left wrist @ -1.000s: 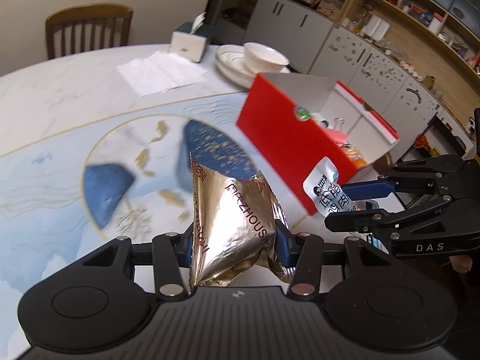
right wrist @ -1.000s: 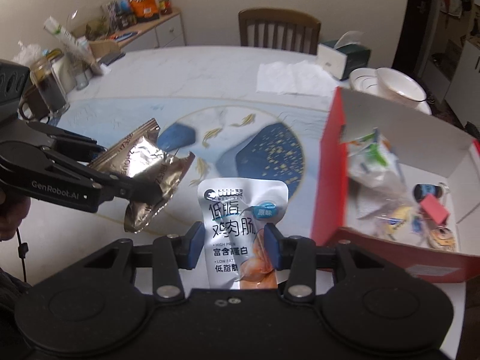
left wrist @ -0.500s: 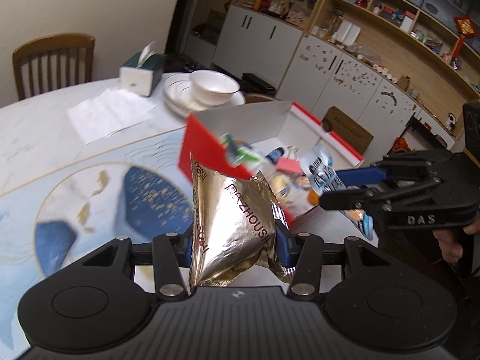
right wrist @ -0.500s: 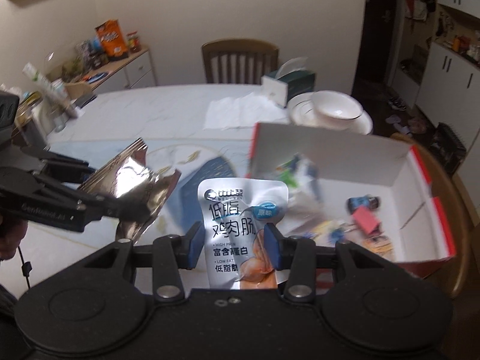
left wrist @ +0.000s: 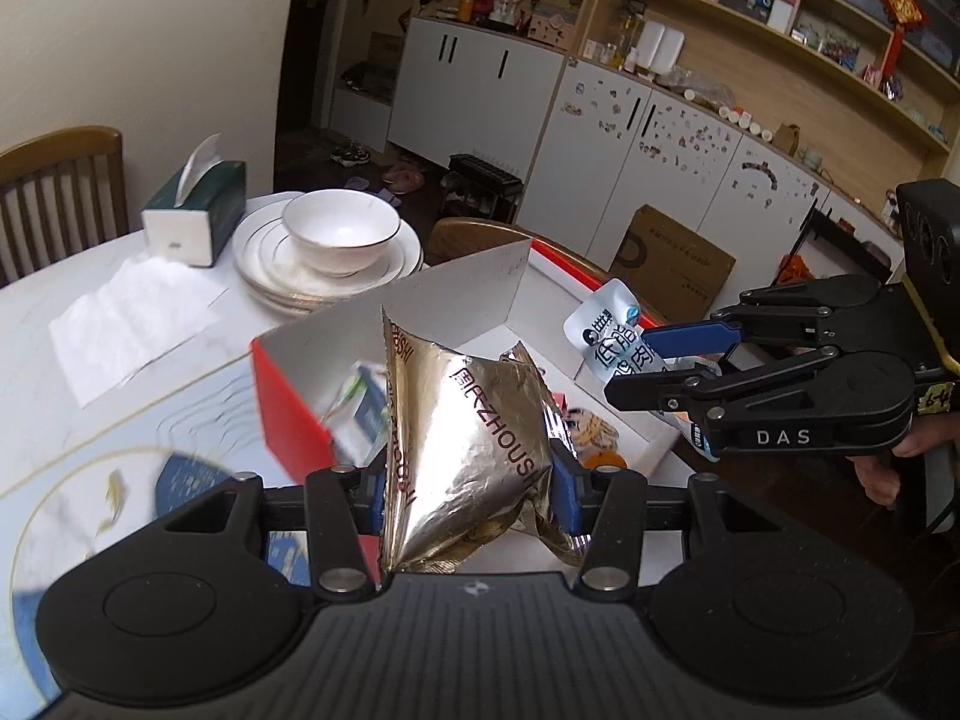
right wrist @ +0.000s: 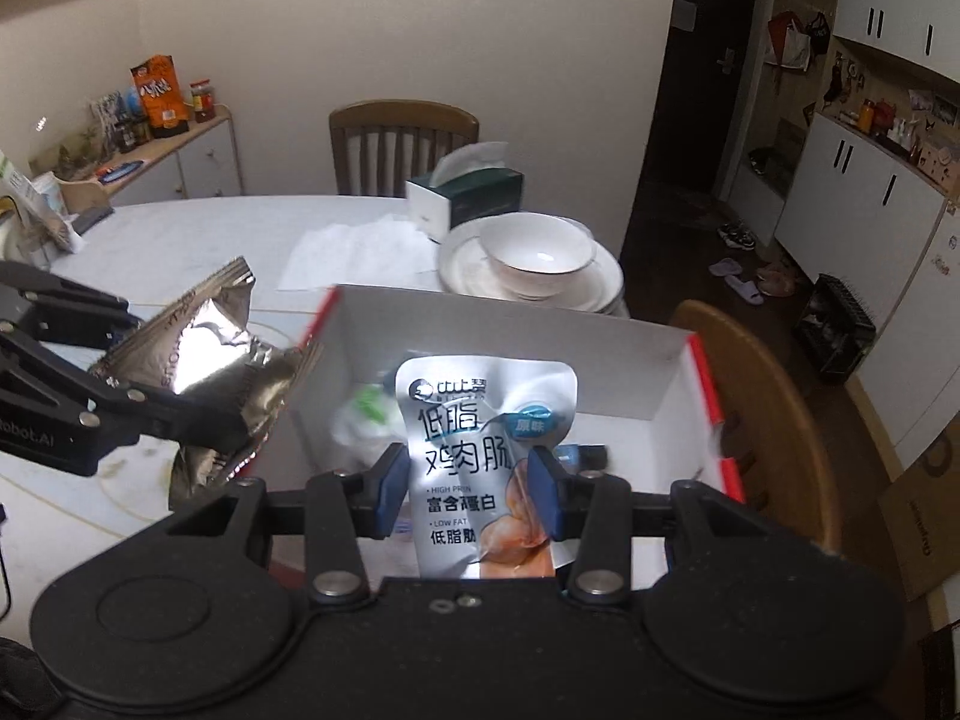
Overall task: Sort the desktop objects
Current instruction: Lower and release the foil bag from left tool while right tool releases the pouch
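- Left hand-held gripper [left wrist: 468,489]: jaws clamped on a crumpled gold foil snack bag [left wrist: 462,444]. The bag stands upright between the blue pads, above the near red wall of the box.
- Right hand-held gripper [right wrist: 471,489]: jaws clamped on a silver chicken-breast pouch [right wrist: 480,450]. The pouch is held upright over the open box.
- Red cardboard box [right wrist: 672,372]: white inside, open at the top, resting at the desk [right wrist: 180,246] edge. Small items lie in it; motion blur prevents identification.
- Stacked white plates [left wrist: 264,267] carrying a white bowl [left wrist: 339,234] sit on the desk just behind the box.
- A green tissue box [left wrist: 195,213] and a flat white tissue [left wrist: 129,321] lie beside the plates.
- A wooden chair [right wrist: 762,408] stands just beyond the box's right side.
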`<state>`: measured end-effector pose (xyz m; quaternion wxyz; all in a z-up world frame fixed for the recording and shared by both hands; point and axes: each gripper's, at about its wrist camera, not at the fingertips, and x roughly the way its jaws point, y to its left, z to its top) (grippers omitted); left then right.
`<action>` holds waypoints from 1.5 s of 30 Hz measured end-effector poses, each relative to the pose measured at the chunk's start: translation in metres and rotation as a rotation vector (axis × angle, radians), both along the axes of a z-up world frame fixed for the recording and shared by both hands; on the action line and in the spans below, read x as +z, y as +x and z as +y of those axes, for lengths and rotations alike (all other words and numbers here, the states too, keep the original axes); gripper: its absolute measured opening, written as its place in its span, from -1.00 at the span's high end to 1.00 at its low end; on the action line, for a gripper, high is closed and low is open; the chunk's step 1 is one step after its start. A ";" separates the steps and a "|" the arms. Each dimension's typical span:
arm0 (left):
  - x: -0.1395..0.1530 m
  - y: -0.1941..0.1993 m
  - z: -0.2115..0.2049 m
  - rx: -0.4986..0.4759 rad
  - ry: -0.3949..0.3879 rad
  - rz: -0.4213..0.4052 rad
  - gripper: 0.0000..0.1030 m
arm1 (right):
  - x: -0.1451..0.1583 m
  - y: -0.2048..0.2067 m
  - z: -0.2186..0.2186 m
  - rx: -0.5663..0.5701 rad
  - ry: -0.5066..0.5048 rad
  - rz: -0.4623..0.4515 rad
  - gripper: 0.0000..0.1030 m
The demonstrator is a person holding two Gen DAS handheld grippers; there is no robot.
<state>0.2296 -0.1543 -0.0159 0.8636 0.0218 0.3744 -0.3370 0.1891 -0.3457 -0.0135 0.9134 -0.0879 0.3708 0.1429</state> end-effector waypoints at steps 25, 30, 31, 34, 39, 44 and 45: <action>-0.043 0.094 -0.087 0.001 0.152 0.066 0.07 | -0.060 0.045 -0.023 0.180 -0.148 0.106 0.29; -0.057 0.101 -0.093 0.000 0.187 0.090 0.07 | -0.069 0.046 -0.019 0.227 -0.169 0.116 0.28; -0.060 0.103 -0.094 0.001 0.192 0.097 0.07 | -0.070 0.047 -0.019 0.230 -0.167 0.117 0.28; -0.067 0.104 -0.096 0.004 0.205 0.111 0.07 | -0.072 0.048 -0.020 0.243 -0.165 0.118 0.28; -0.074 0.106 -0.097 0.006 0.218 0.130 0.07 | -0.072 0.046 -0.024 0.239 -0.154 0.113 0.22; -0.078 0.107 -0.102 0.003 0.241 0.133 0.05 | -0.072 0.047 -0.028 0.227 -0.140 0.110 0.19; -0.079 0.107 -0.103 0.003 0.247 0.134 0.05 | -0.072 0.048 -0.029 0.224 -0.135 0.110 0.18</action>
